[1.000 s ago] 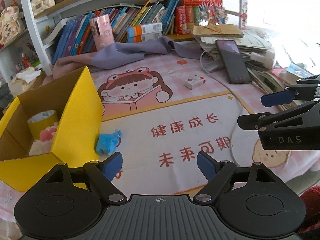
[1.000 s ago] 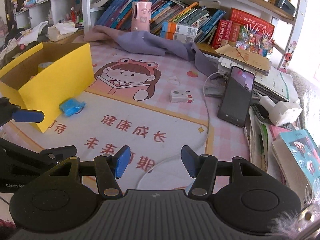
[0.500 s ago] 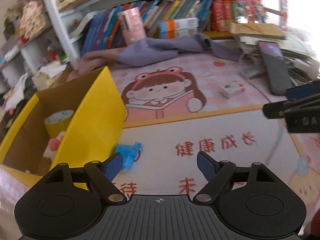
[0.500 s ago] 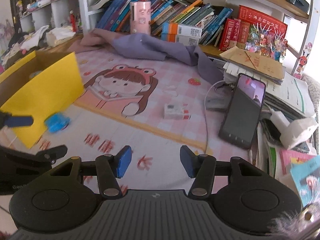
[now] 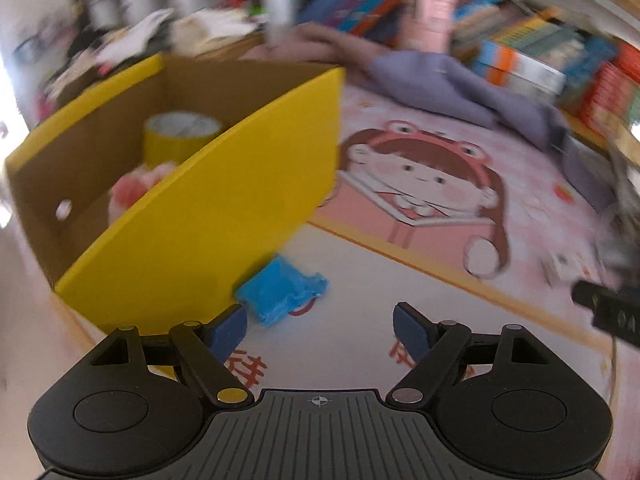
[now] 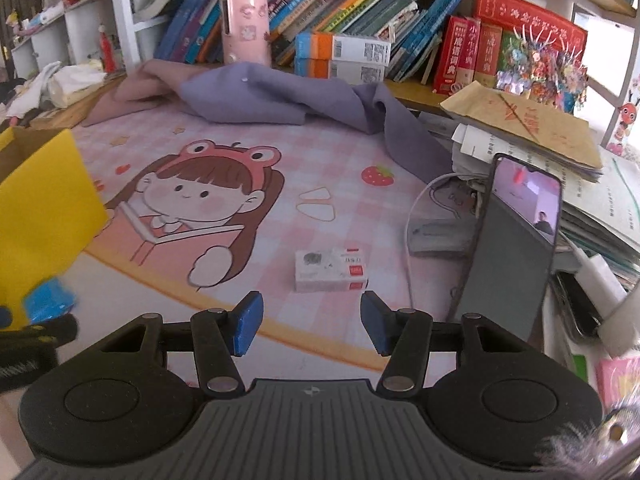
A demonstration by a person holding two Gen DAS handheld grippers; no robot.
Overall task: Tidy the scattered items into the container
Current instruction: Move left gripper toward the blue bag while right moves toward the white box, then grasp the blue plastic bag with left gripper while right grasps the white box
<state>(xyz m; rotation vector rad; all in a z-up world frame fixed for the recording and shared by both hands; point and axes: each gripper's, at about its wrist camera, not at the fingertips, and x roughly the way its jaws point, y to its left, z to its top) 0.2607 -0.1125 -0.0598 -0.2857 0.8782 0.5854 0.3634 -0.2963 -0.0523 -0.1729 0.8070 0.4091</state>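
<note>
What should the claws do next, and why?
Probably ease the left claw forward and a bit left around the blue toy. It is open and empty, and the toy lies on the mat just ahead of its left finger, beside the yellow box, not yet inside.

We see the left tool with its blue pads spread wide and nothing between them. Just beyond its left pad a blue toy lies on the surface, touching the yellow box. Inside the box stand a yellow tape roll and something pink, blurred. At the right edge the right tool juts in.
</note>
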